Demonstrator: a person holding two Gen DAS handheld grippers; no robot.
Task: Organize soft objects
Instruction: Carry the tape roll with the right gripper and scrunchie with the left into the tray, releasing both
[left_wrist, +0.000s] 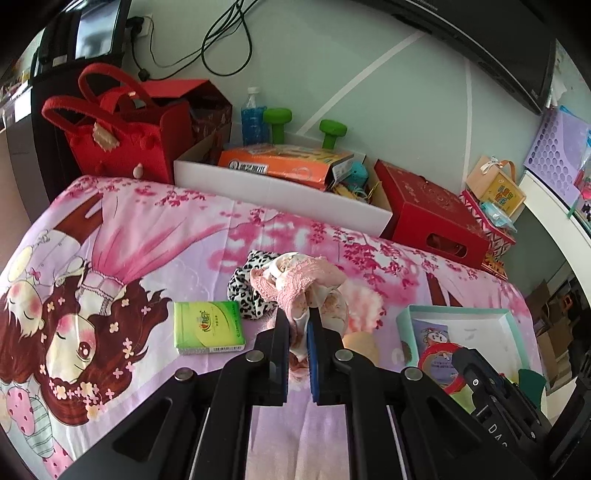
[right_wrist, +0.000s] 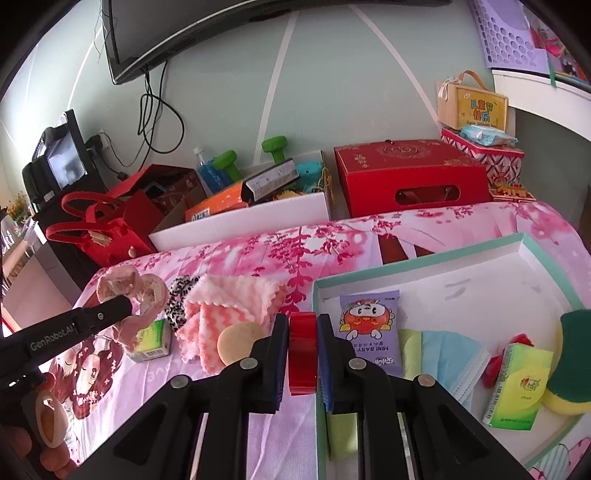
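"GenRobot.AI" reads in white on the left gripper (right_wrist: 125, 308) arm, seen from the right wrist view; "MINI BABY" shows upside down on the purple snack pack (right_wrist: 369, 325) in the teal-rimmed box (right_wrist: 417, 260). Left fingers (left_wrist: 282, 328) are clamped on a pink lace-trimmed cloth (left_wrist: 295, 277), soft and scrunched, held just above the cartoon-print bed sheet (left_wrist: 147, 229). Right gripper (right_wrist: 303, 325) fingers are pinched on a glossy red ring (right_wrist: 303, 354) (tape roll or bangle, can't tell which), over the box edge. Nearby on the sheet: leopard-print scrunchie (left_wrist: 243, 291), fluffy pink-white towel (right_wrist: 229, 310), green tissue pack (left_wrist: 208, 326) w/ script too small to read. Box also holds a blue face mask (right_wrist: 454, 354), partly hidden behind the gripper.
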